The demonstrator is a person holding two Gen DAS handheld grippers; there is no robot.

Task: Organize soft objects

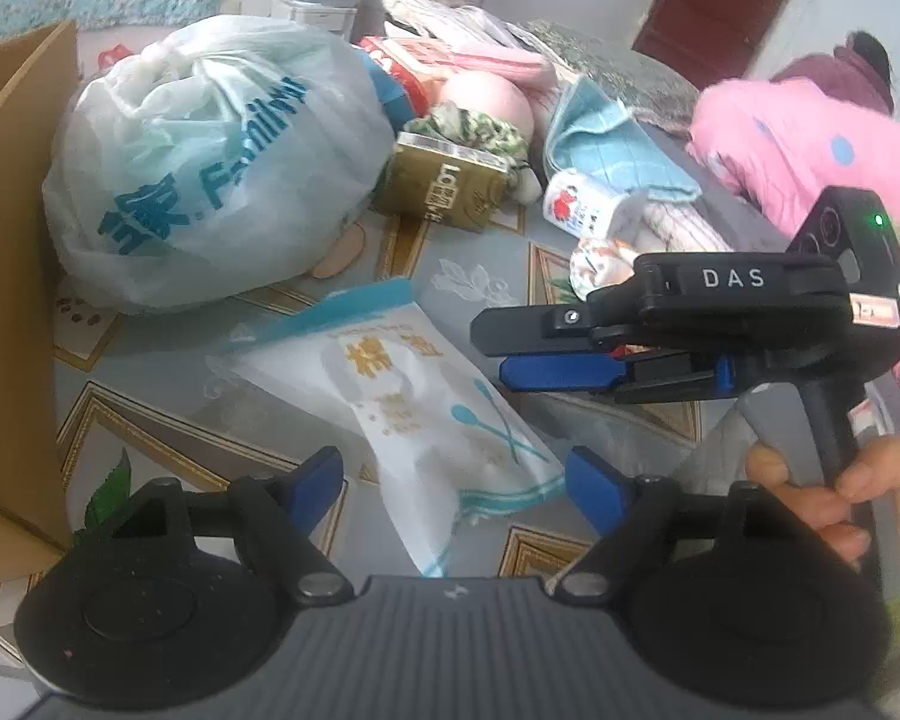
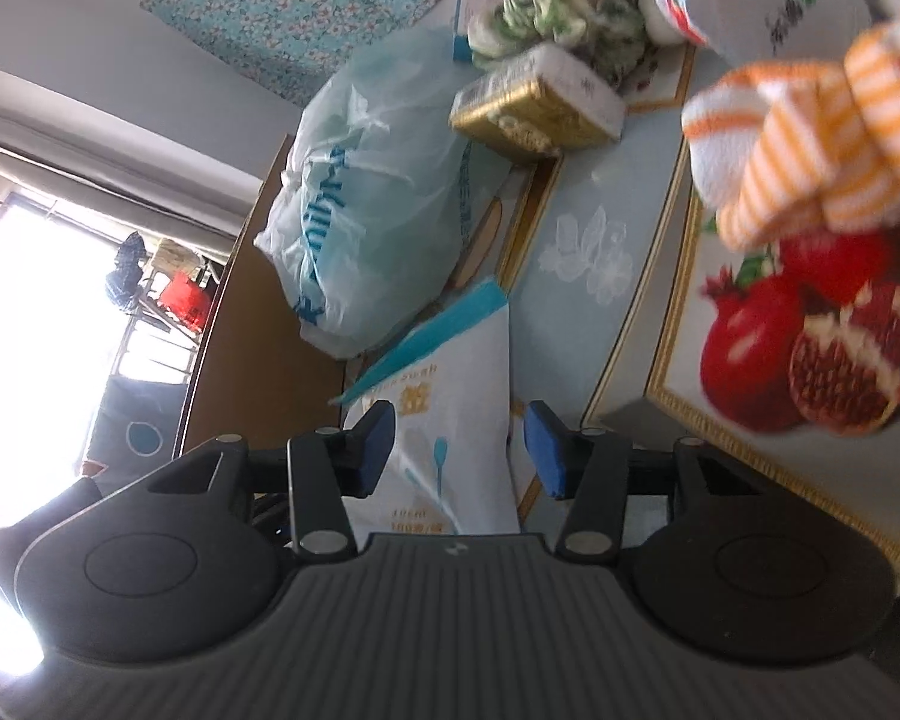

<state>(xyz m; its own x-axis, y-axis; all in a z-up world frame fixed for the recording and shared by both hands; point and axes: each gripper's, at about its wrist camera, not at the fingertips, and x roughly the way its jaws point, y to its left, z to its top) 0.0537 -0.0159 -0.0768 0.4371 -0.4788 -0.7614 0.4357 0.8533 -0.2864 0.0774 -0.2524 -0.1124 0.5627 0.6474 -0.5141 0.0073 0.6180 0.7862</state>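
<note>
- The white pouch (image 1: 426,414) with a teal top edge and yellow print lies flat on the patterned tablecloth (image 1: 480,276), near the front of the table.
- The left gripper (image 1: 453,480) hangs above the lower end of the pouch. Its jaws stand wide, one blue pad on each side of the pouch, with a visible gap between pad and pouch on both sides. Nothing is held.
- The right gripper (image 1: 498,348) enters from the right side, turned so that one finger lies above the other. A hand (image 1: 834,492) grips its handle.
- In the right wrist view, the right gripper (image 2: 459,450) has its jaws partly open, the blue pads flanking the white pouch (image 2: 450,420). Contact between pads and pouch cannot be confirmed.
- Behind the pouch to the left sits a large knotted plastic bag (image 1: 210,162) with blue lettering, set against a cardboard box (image 1: 6,276) at the table's left edge.
- A gold carton (image 1: 444,186) lies just right of the bag, with green-and-white fabric (image 1: 480,126) directly behind it.
- Further right lie a light blue cloth (image 1: 612,138) and a small white packet with red print (image 1: 576,204).
- An orange-striped cloth (image 2: 810,138) lies beside a pomegranate print on the tablecloth.
- A pink polka-dot garment (image 1: 810,156) occupies the far right edge.
</note>
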